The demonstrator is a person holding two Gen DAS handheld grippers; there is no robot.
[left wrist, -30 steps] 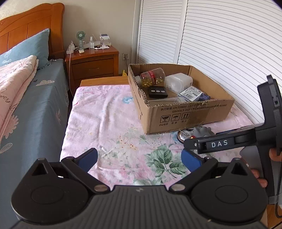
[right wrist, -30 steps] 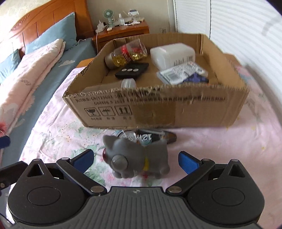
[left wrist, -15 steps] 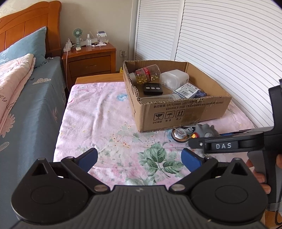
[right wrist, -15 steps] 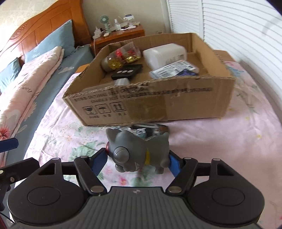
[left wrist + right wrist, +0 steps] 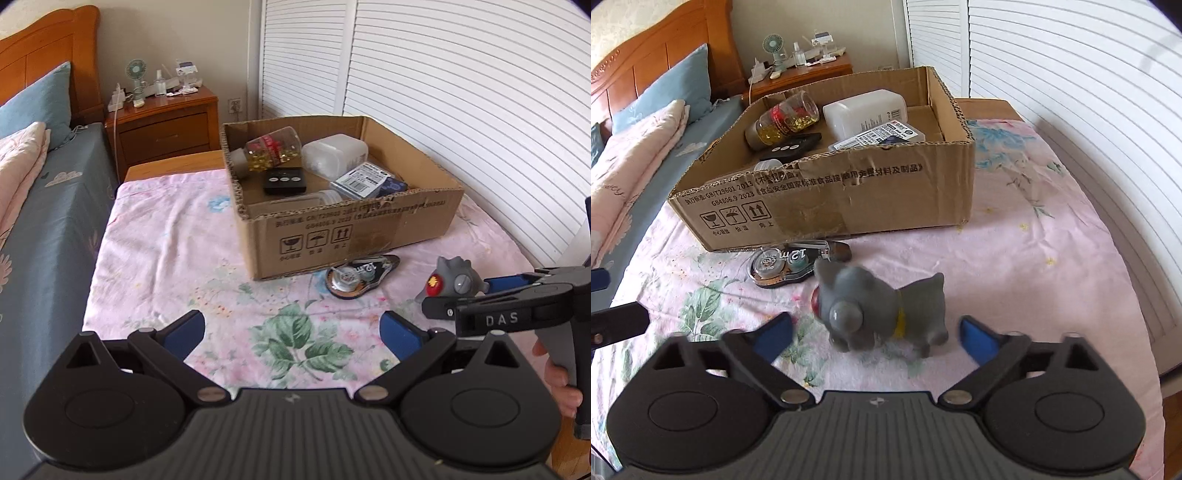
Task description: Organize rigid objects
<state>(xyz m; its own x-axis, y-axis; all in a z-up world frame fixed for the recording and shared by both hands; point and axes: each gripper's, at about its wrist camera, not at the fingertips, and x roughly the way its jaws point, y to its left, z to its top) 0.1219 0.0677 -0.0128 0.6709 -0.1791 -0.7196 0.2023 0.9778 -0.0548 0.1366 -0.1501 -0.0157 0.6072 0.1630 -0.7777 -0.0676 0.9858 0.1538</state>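
On the floral cloth (image 5: 155,251), the left gripper (image 5: 291,332) is hovering with jaws spread wide, gripping nothing. Farther right, the grey toy (image 5: 879,310) is standing before the cardboard box (image 5: 886,199), between the right gripper's (image 5: 875,338) wide-parted, untouching fingers (image 5: 975,339).

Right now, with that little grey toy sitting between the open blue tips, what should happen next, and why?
Probably close the right tool on the grey toy. Its tips are spread wide on either side without touching, and the toy stands on the cloth outside the cardboard box where the other items already lie.
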